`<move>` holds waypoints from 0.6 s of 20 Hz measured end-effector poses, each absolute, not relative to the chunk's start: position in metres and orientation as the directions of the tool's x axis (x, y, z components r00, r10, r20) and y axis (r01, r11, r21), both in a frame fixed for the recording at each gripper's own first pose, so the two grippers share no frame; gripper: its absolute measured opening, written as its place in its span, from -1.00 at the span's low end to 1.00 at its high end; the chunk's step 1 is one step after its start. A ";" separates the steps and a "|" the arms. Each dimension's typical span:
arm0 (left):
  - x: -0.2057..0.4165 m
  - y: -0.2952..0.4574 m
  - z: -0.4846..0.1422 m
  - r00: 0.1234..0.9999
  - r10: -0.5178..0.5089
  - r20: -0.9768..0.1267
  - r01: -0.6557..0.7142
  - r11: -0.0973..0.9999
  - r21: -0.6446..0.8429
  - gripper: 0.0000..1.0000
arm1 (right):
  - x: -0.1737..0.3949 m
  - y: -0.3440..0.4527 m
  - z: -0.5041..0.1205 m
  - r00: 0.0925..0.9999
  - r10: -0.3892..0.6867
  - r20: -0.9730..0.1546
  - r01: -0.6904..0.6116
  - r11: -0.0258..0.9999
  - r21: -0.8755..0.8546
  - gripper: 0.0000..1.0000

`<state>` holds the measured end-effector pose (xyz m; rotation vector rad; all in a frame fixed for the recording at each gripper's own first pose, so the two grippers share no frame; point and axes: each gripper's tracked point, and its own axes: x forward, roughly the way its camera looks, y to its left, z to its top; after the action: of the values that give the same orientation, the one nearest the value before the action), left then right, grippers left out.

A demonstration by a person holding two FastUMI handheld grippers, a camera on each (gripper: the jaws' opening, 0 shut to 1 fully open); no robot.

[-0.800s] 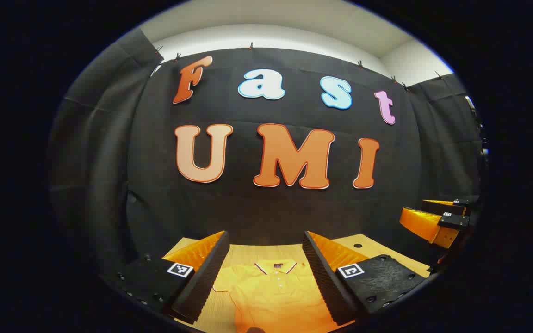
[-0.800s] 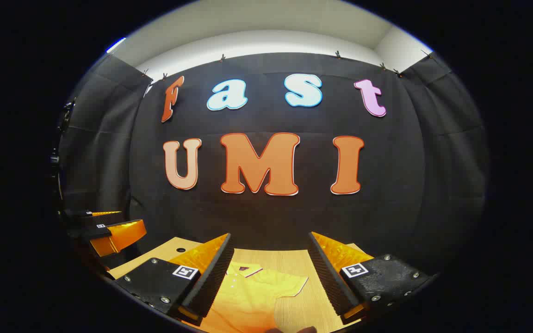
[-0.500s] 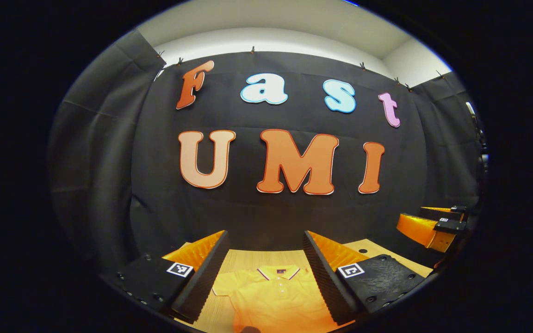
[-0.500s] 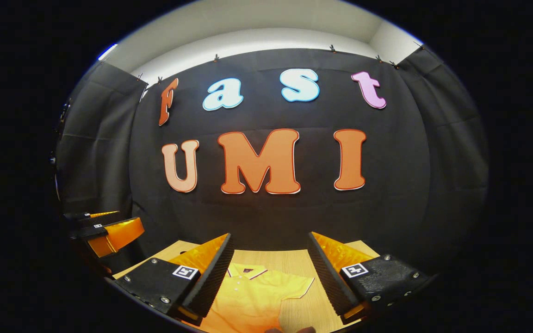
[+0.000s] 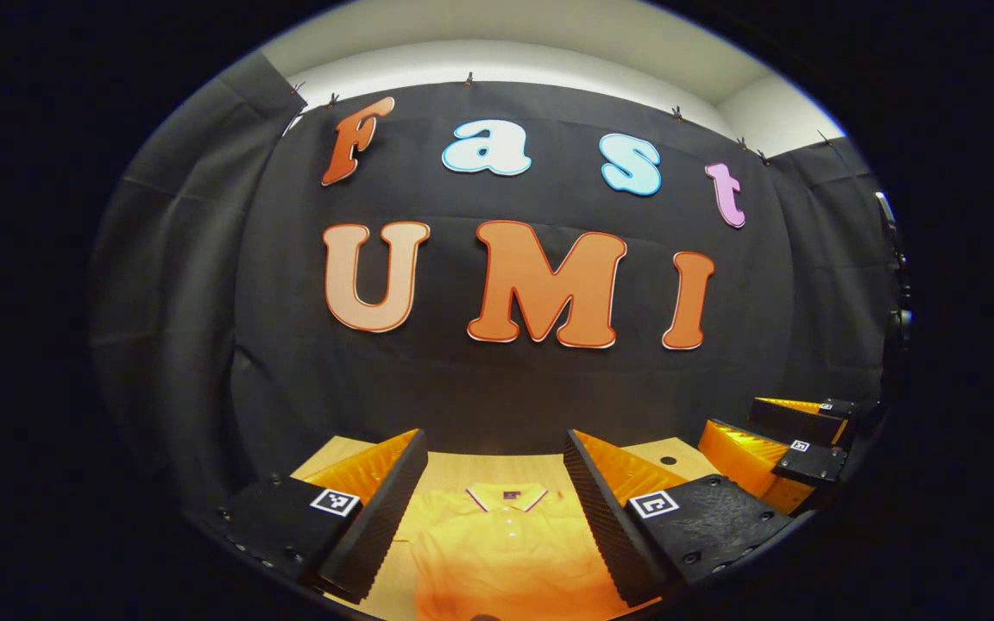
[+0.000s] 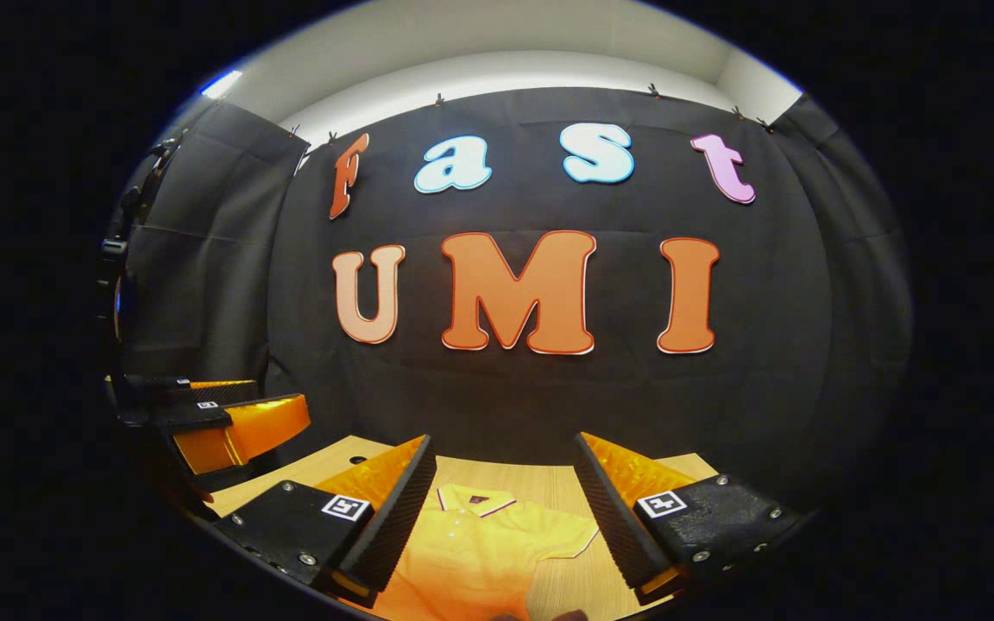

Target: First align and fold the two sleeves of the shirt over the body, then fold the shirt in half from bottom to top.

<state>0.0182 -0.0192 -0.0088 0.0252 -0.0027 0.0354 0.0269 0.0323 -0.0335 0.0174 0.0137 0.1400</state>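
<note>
Below, yellow shirt (image 5: 506, 552) flat on table (image 5: 454, 470), between spread left gripper (image 5: 497, 509) and right gripper (image 6: 506, 509) fingers.

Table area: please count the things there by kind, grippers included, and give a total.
Shirt: 1
Table: 1
Grippers: 2, the left gripper and the right gripper
Total: 4

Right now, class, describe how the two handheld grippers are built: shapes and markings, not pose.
Each gripper has two wedge-shaped fingers with ribbed inner faces, mounted on flat black blocks studded with screws. Each block carries a small square black-and-white marker. That holds for the left gripper and the right gripper. No cables or sleeves are visible.
</note>
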 end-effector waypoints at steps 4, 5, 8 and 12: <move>0.016 -0.017 -0.001 0.998 0.050 0.048 -0.052 0.998 0.043 0.94 | 0.038 0.025 -0.040 0.990 0.139 -0.025 -0.138 0.989 0.050 0.94; 0.015 -0.016 0.002 0.997 0.054 0.059 -0.058 0.997 0.052 0.95 | 0.042 0.019 -0.046 0.991 0.131 -0.040 -0.129 0.990 0.053 0.94; 0.011 -0.020 0.005 0.994 0.053 0.093 -0.061 0.995 0.078 0.95 | 0.056 0.003 -0.066 0.991 0.103 -0.090 -0.097 0.993 0.068 0.94; 0.009 -0.024 0.001 0.994 0.052 0.092 -0.062 0.993 0.102 0.94 | 0.079 -0.028 -0.088 0.988 0.042 -0.147 -0.034 0.998 0.053 0.94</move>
<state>0.0087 -0.0241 0.0011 0.1046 -0.0895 0.0572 0.0789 -0.0282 -0.0883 0.0499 0.1484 0.0383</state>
